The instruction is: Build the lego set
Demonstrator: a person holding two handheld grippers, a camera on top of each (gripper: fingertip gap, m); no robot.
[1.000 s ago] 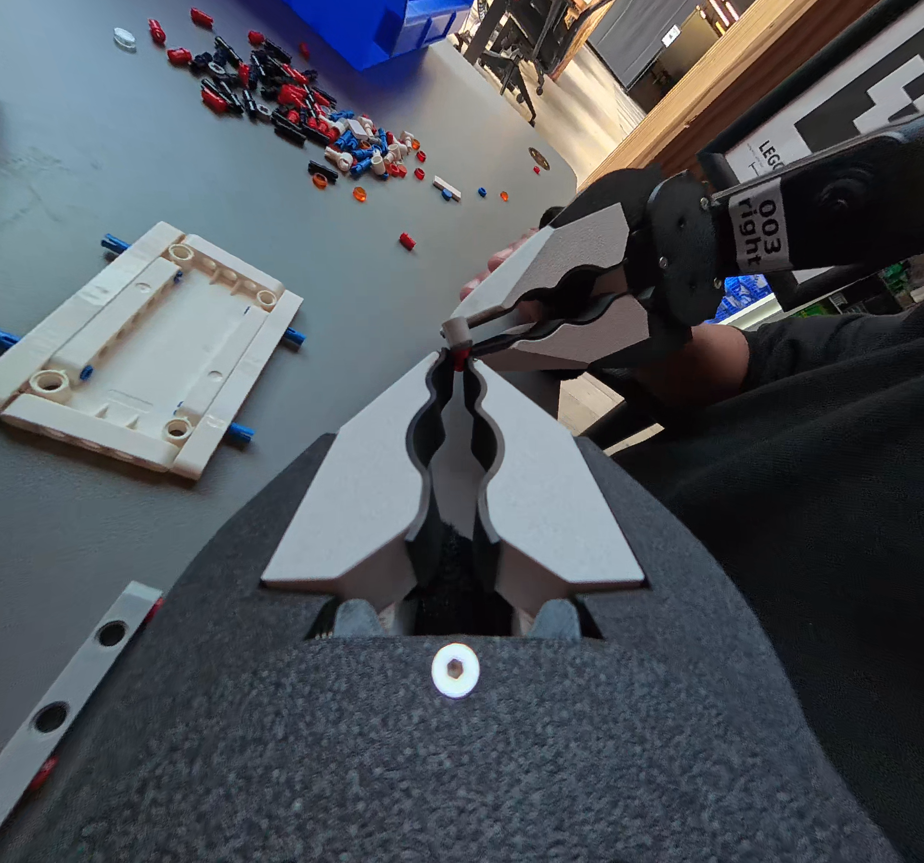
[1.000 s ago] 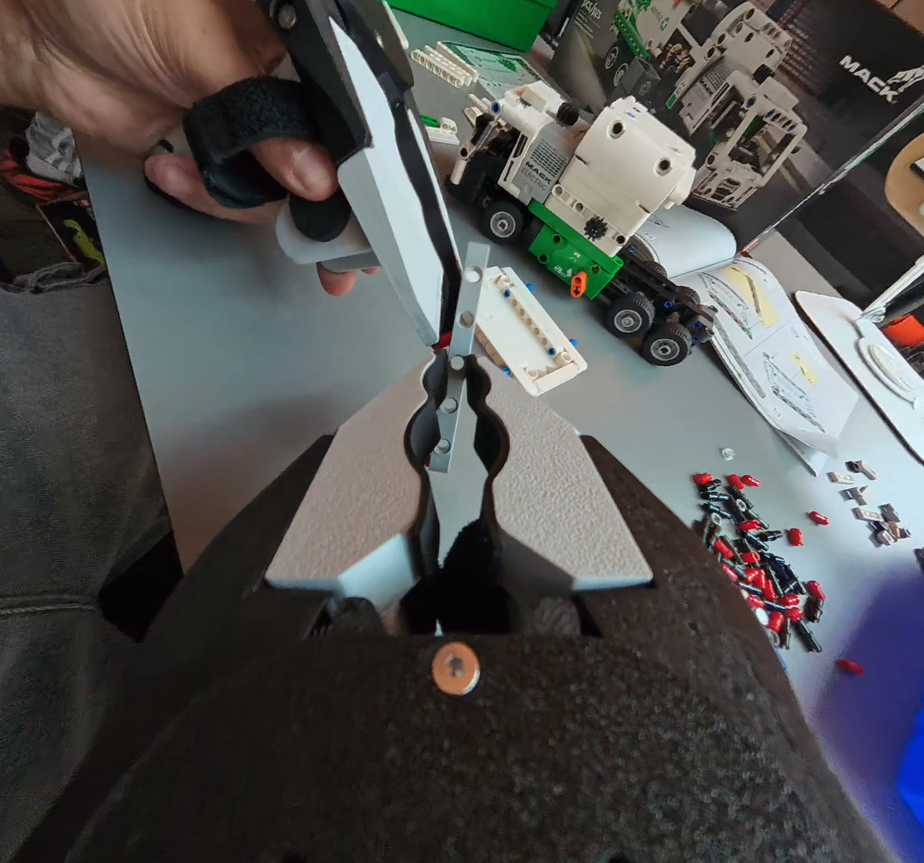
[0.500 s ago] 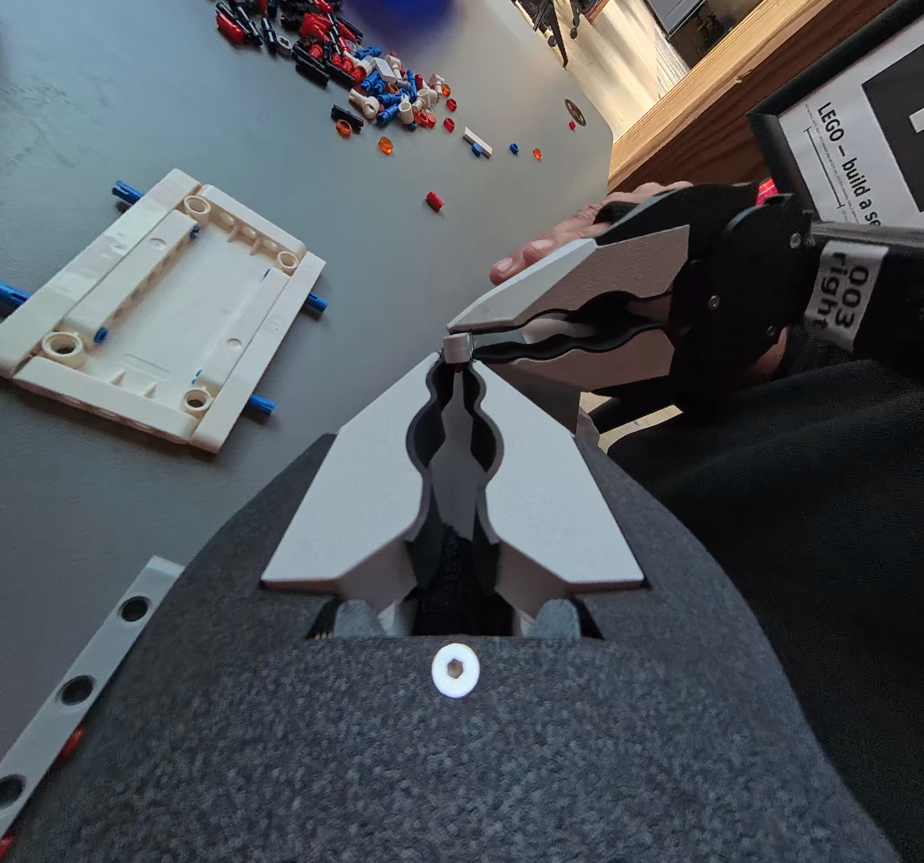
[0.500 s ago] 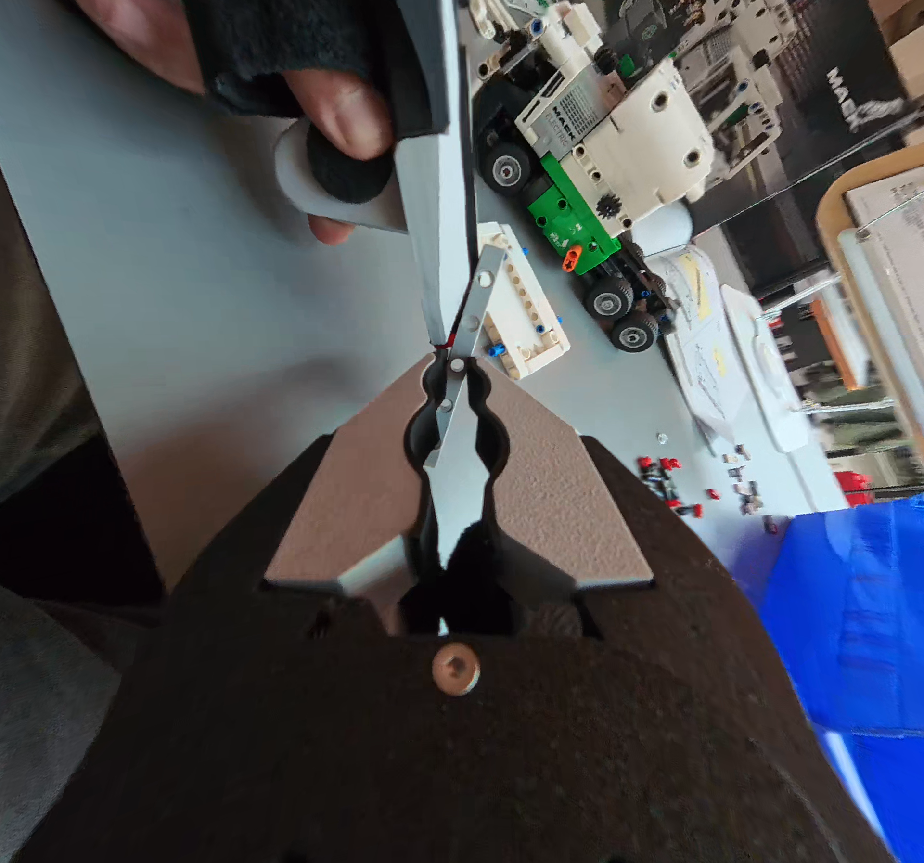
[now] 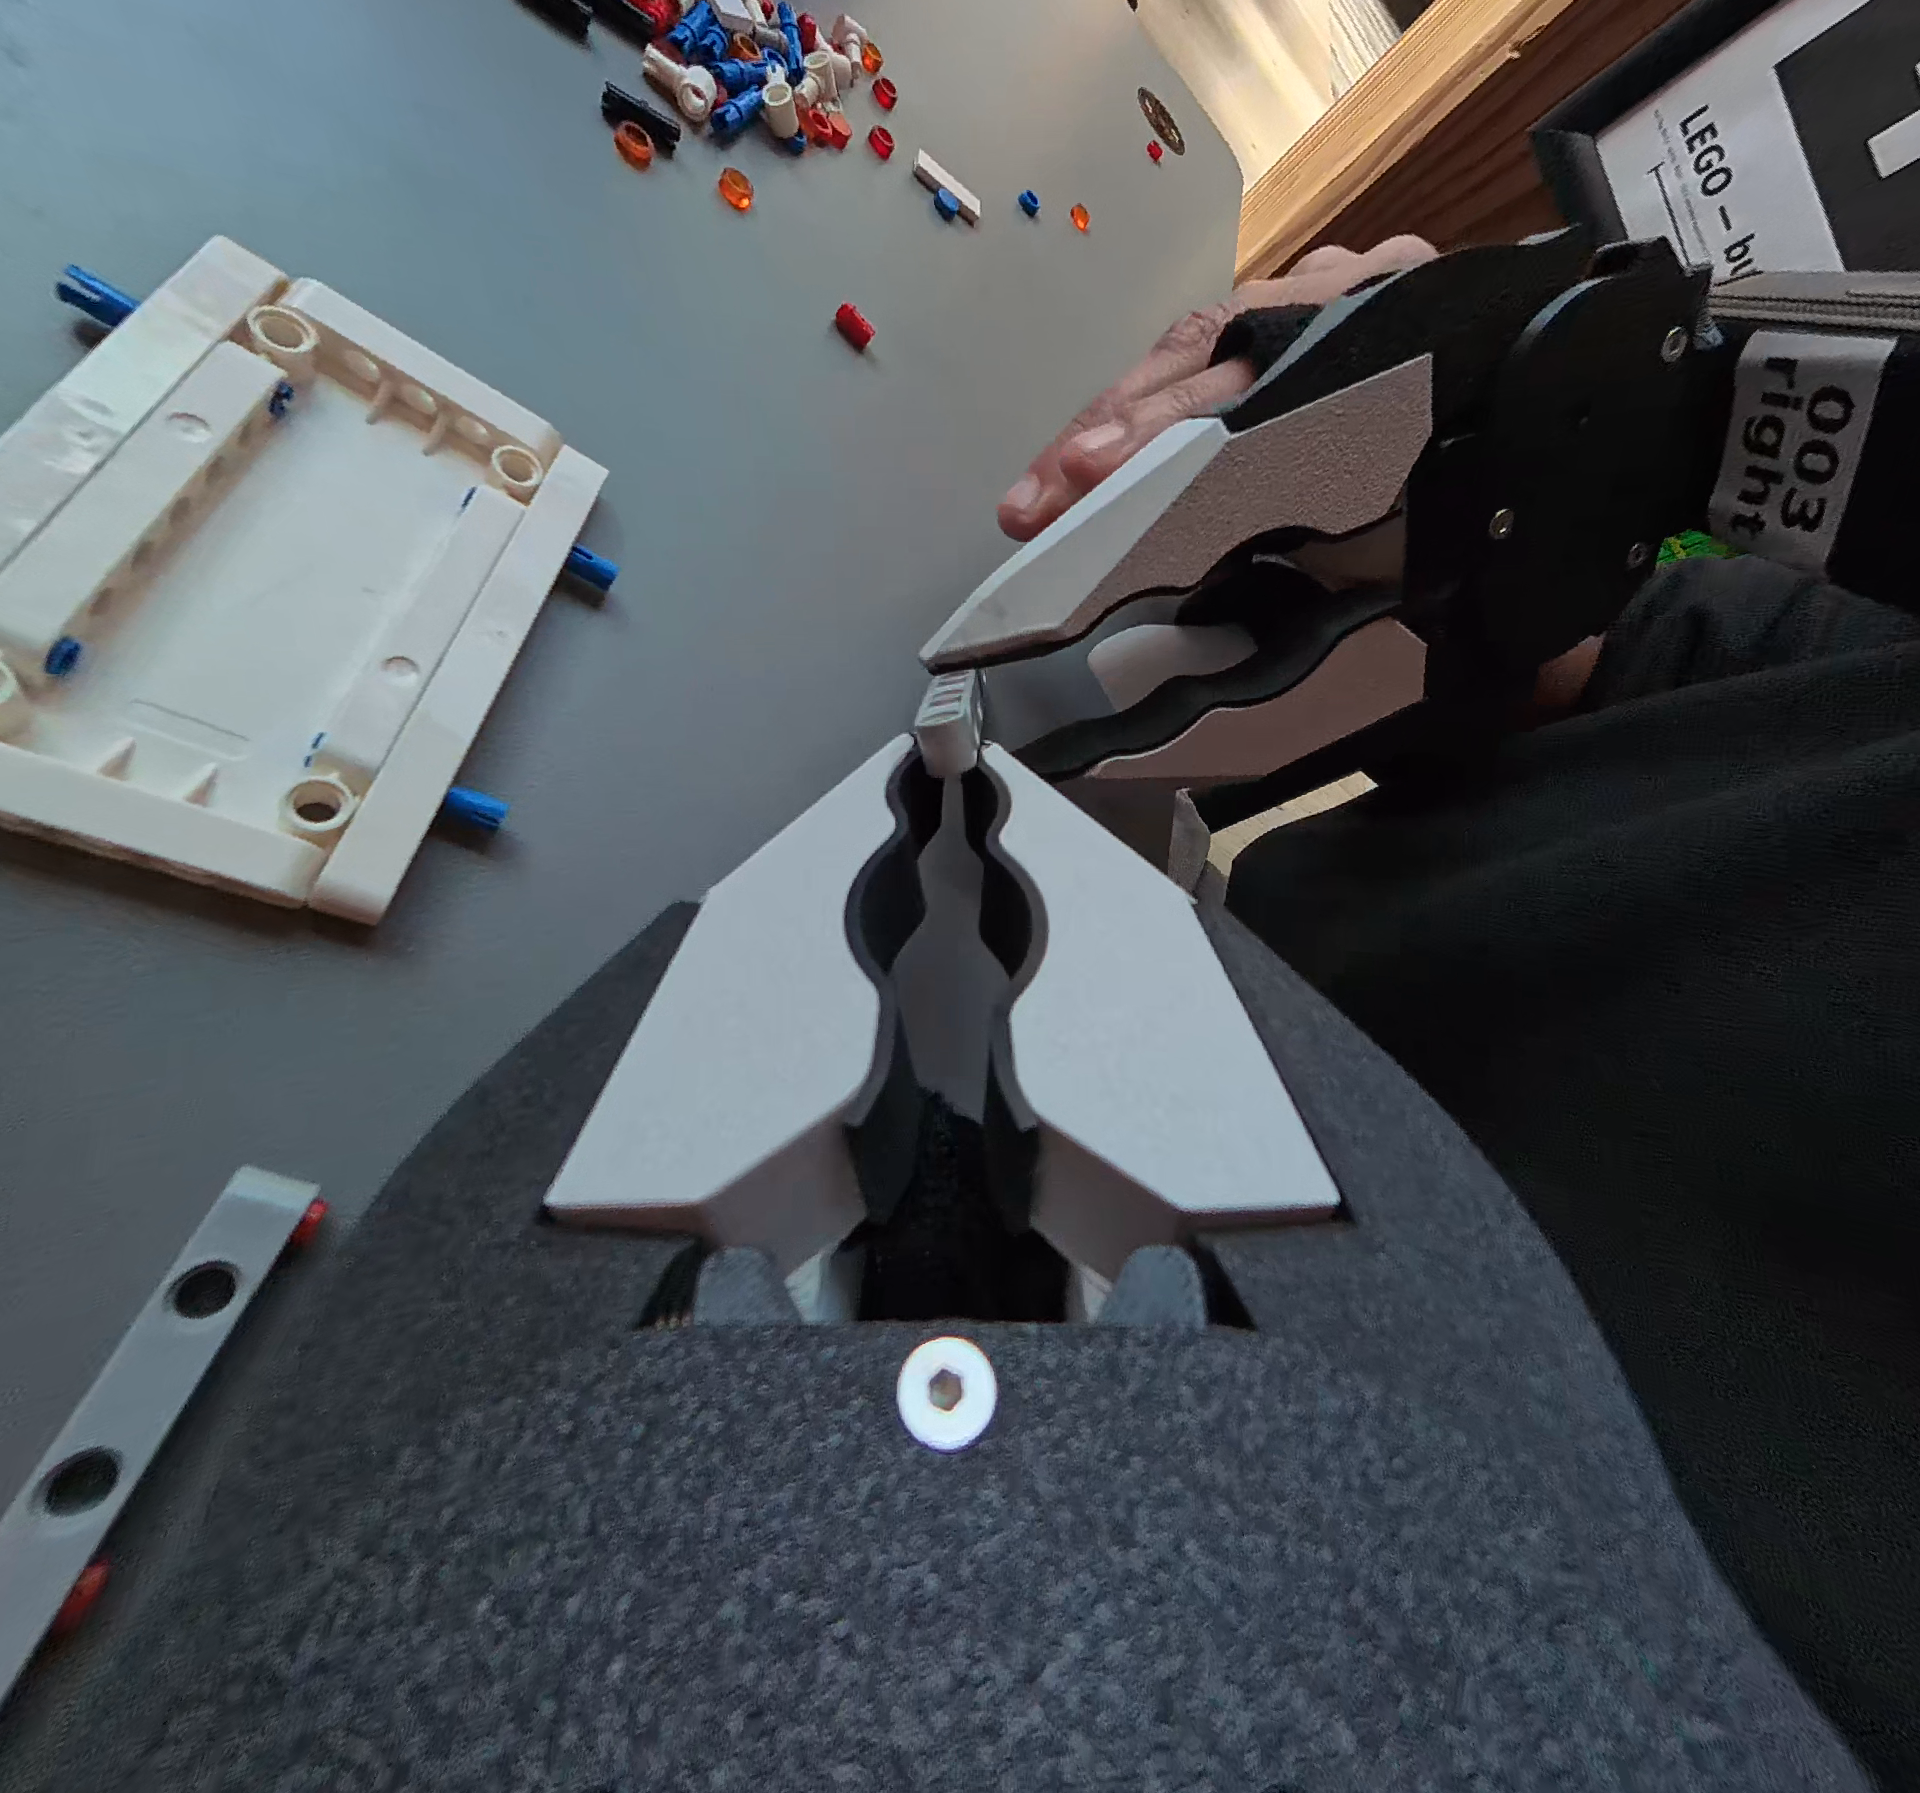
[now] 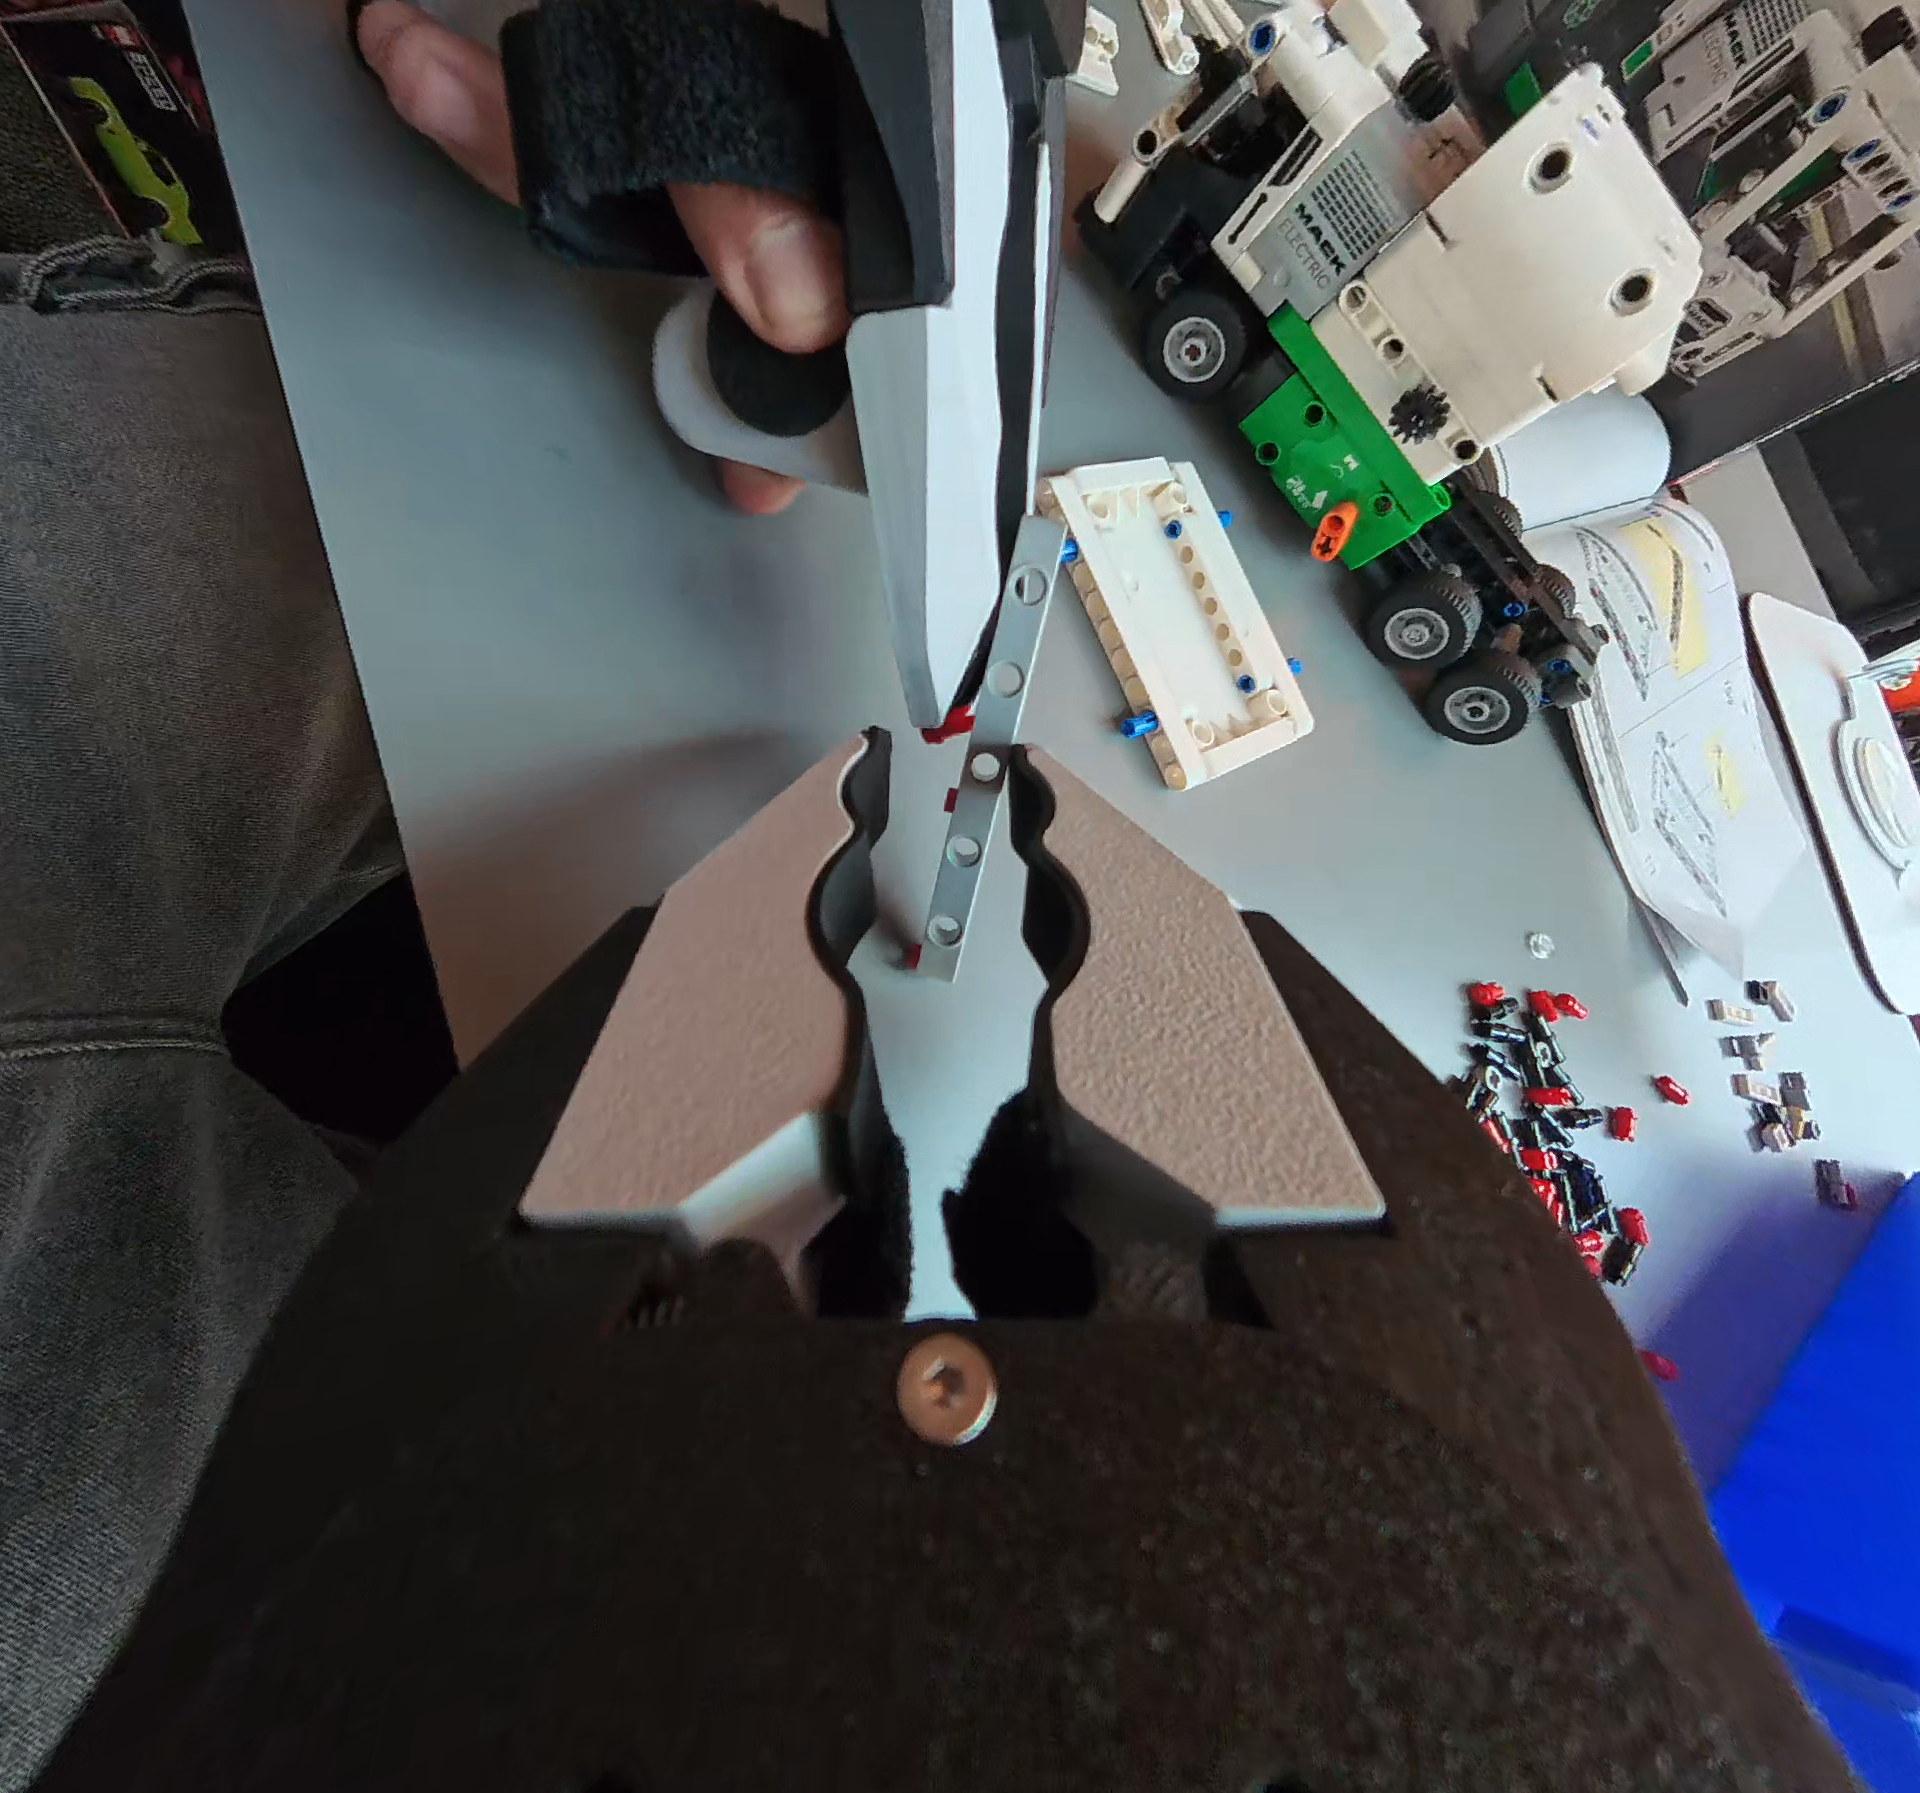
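Observation:
My left gripper (image 5: 945,772) is shut on a small red pin (image 6: 948,727) that is stuck in the side of a long grey holed beam (image 6: 997,694). In the left wrist view the beam (image 5: 948,720) shows end-on at my fingertips and hides the pin. My right gripper (image 6: 948,751) is open. The beam stands between its fingers, against the right pad and clear of the left one. The right gripper (image 5: 982,699) shows spread from the side in the left wrist view. Both are held above the grey table (image 6: 520,600).
A white panel (image 5: 260,580) with blue pins lies on the table, also in the right wrist view (image 6: 1174,621). A second grey beam (image 5: 135,1380) lies near me. There is a built truck (image 6: 1403,289), a booklet (image 6: 1662,704), a pile of small pieces (image 6: 1548,1141) and a blue bin (image 6: 1829,1431). Left and right tips are no more than a few centimetres apart. From either gripper's tips it is about 15 centimetres to the built truck (image 6: 1403,289).
My right gripper was shut on the grey beam and has now opened off it. My left gripper stayed shut on the red pin. Both grippers have tilted and shifted a little.

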